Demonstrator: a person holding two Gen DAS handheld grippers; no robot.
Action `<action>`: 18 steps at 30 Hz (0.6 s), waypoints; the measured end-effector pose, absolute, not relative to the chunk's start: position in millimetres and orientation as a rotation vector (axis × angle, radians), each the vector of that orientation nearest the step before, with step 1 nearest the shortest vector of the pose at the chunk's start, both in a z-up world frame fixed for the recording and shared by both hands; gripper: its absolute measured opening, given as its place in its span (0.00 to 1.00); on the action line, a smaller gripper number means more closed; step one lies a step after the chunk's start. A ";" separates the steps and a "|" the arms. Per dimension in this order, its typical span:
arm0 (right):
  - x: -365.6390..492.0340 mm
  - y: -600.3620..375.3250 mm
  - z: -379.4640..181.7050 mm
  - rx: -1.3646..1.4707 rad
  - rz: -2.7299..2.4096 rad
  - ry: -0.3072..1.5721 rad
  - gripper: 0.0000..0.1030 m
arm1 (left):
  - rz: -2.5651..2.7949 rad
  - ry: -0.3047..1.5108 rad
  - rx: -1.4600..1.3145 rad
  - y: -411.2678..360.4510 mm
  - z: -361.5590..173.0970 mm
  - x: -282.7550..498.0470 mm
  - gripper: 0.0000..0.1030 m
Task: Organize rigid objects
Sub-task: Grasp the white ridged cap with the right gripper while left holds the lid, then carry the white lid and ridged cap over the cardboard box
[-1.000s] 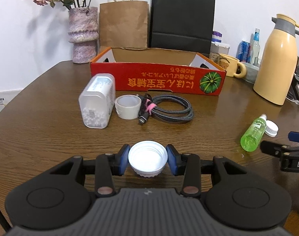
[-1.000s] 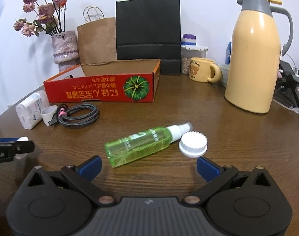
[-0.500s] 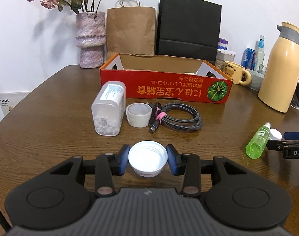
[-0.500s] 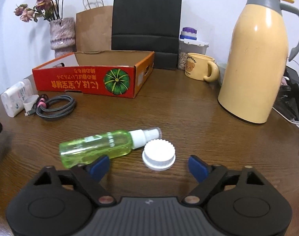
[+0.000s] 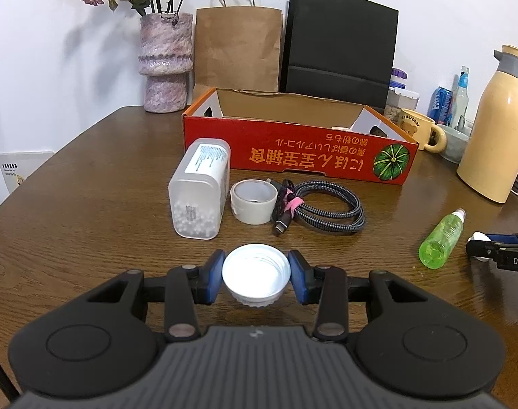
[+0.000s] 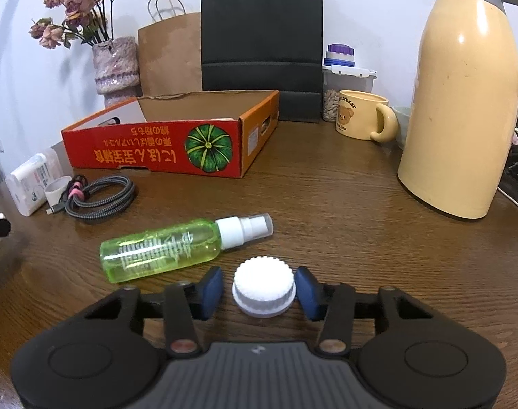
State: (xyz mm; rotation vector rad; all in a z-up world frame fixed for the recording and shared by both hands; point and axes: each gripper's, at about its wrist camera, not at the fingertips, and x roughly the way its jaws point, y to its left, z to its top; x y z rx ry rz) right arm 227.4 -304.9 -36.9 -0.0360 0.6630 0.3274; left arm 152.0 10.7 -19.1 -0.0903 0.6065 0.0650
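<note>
My left gripper (image 5: 255, 272) is shut on a white open-topped cap (image 5: 256, 281), held just above the brown table. My right gripper (image 6: 260, 289) has a white ribbed cap (image 6: 263, 283) between its blue pads (image 6: 211, 289). Its jaws are closing, and a thin gap still shows on the left side of that cap. A green spray bottle (image 6: 163, 248) lies on its side just beyond and left of the right gripper. An open red cardboard box (image 5: 299, 156) stands behind, near the table's middle. In the left wrist view the right gripper (image 5: 497, 252) reaches in from the right edge.
A clear container of white beads (image 5: 201, 187), a tape roll (image 5: 253, 201) and a coiled braided cable (image 5: 327, 208) lie in front of the box. A tall cream thermos (image 6: 459, 102) and a yellow mug (image 6: 361, 119) stand at the right. A vase (image 5: 165, 64) and paper bags line the wall.
The right gripper slid forward to the ribbed cap and its jaws narrowed from wide apart to close around it. The left gripper kept its hold on the open cap.
</note>
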 end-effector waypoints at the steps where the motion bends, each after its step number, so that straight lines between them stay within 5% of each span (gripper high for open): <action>1: 227.3 -304.6 -36.8 -0.033 0.332 0.662 0.39 | 0.063 0.607 -0.092 11.1 -19.4 152.3 0.40; 18: 207.0 -270.3 -19.8 -0.012 0.468 0.545 0.38 | 0.047 0.602 -0.116 15.3 -19.5 152.9 0.40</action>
